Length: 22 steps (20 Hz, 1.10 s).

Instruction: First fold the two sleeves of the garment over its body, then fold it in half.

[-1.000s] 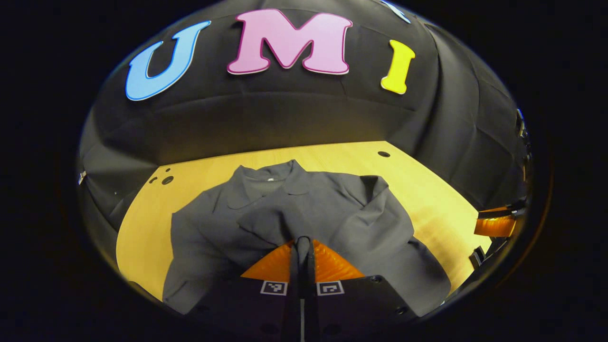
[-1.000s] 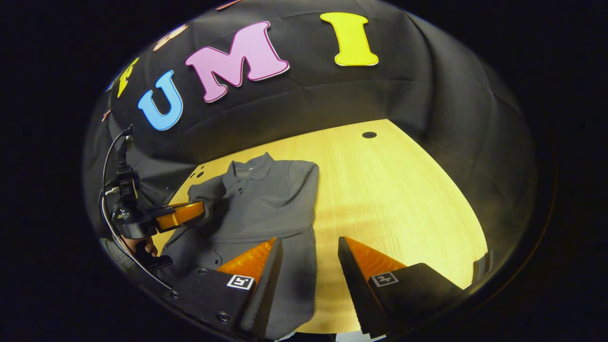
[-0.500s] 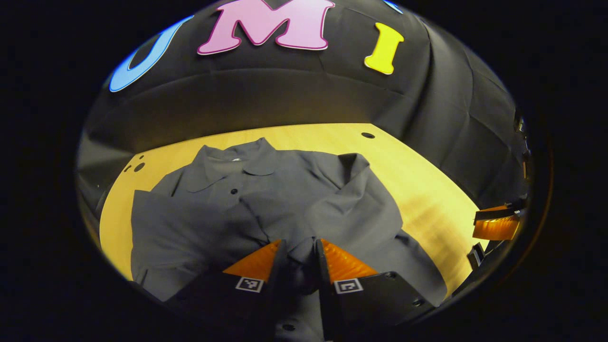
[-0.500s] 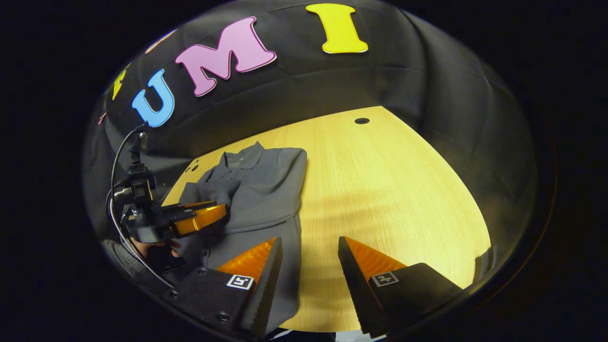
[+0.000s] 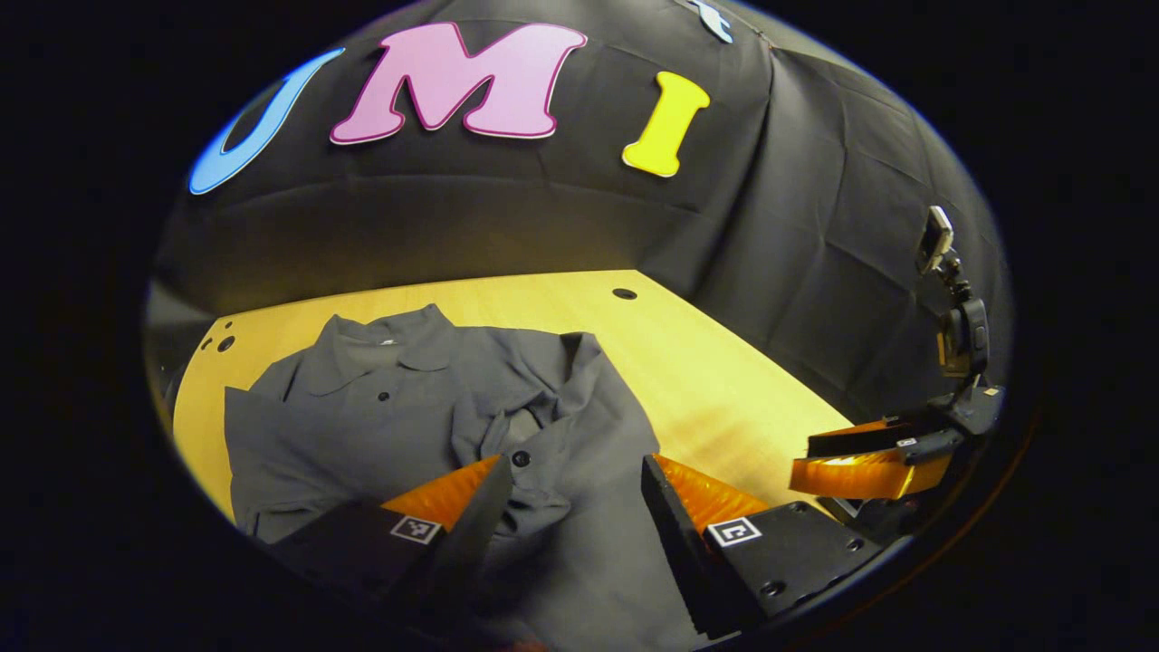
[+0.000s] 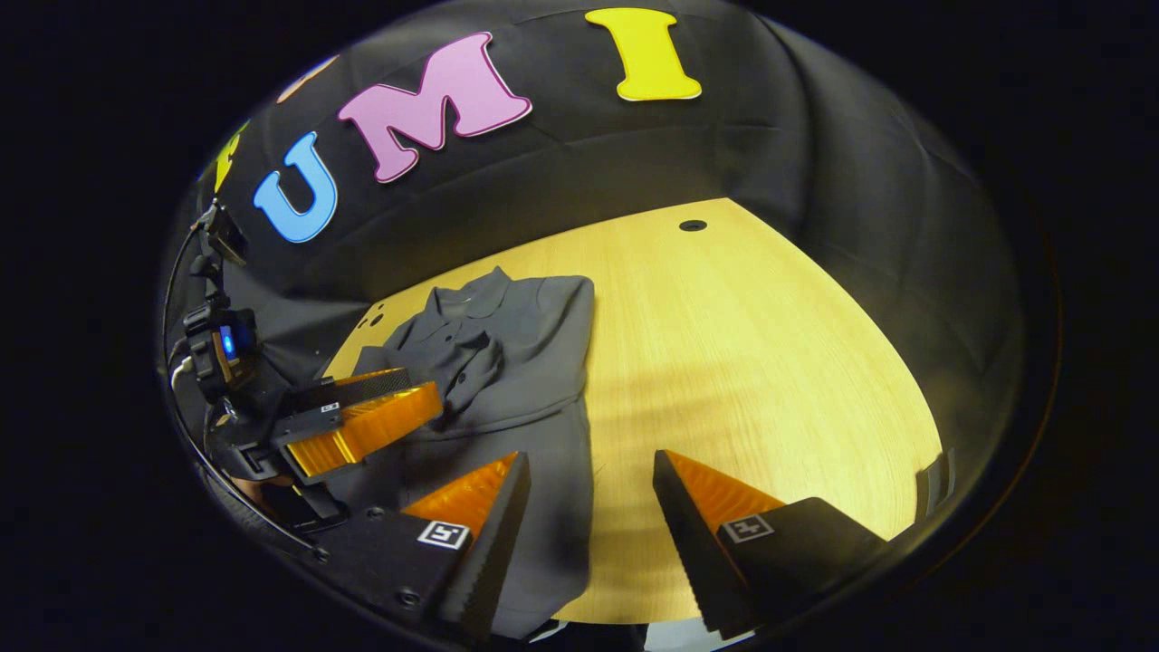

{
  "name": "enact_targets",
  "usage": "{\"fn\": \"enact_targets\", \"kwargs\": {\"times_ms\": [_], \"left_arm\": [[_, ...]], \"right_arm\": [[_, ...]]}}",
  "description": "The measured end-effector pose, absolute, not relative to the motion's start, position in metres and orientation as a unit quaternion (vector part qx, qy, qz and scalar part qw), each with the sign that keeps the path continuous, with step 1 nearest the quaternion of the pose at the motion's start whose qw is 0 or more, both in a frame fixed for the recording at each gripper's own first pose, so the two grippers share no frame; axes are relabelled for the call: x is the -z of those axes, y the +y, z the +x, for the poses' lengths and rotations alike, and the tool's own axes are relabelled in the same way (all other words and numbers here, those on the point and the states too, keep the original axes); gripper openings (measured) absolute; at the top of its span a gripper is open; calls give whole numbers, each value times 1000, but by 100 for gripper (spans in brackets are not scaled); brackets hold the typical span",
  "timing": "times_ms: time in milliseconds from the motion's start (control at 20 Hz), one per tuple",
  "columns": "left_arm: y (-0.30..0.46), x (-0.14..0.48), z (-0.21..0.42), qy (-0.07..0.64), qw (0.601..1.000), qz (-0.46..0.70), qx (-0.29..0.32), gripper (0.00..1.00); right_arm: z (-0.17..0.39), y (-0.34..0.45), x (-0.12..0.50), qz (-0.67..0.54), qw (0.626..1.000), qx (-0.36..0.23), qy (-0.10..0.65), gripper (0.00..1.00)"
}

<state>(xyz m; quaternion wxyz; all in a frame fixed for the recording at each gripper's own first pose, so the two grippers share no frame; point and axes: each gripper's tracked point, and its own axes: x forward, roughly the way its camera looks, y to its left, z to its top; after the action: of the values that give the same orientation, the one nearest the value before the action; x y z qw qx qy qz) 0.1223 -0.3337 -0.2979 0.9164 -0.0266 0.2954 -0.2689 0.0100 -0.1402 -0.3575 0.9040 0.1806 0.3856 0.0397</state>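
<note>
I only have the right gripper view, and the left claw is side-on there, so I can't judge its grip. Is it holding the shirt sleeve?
Observer: No. The left claw is open, fingers apart, nothing pinched.
Operator: Where does the sleeve lie?
Observer: The sleeve lies bunched across the front of the shirt, just beyond the fingertips.
Operator: Flat enough?
Observer: Hardly; its end is crumpled beside a button.

A recording booth: black cloth wall point(image 6: 815, 163) behind a wooden table point(image 6: 770, 362).
</note>
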Motion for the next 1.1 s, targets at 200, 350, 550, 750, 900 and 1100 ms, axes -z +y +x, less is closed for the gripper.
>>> {"fn": "enact_targets", "kwargs": {"times_ms": [200,350,550,750,900,1100], "left_arm": [[-308,269,95,289,913,-48,284,92],[-242,260,61,292,918,-61,260,95],[-161,274,27,307,928,-35,210,95],[-90,306,-12,342,927,-1,156,95],[-36,332,-37,375,921,19,101,95],[15,362,-60,414,909,3,38,95]], "right_arm": [[-6,-125,359,178,899,-51,397,88],[-33,-107,365,180,888,-56,419,88],[-60,-96,376,177,877,-47,445,88],[-78,-89,384,174,870,-41,460,89],[-90,-86,395,167,864,-34,474,88],[-101,-81,411,160,855,-24,493,89]]}}
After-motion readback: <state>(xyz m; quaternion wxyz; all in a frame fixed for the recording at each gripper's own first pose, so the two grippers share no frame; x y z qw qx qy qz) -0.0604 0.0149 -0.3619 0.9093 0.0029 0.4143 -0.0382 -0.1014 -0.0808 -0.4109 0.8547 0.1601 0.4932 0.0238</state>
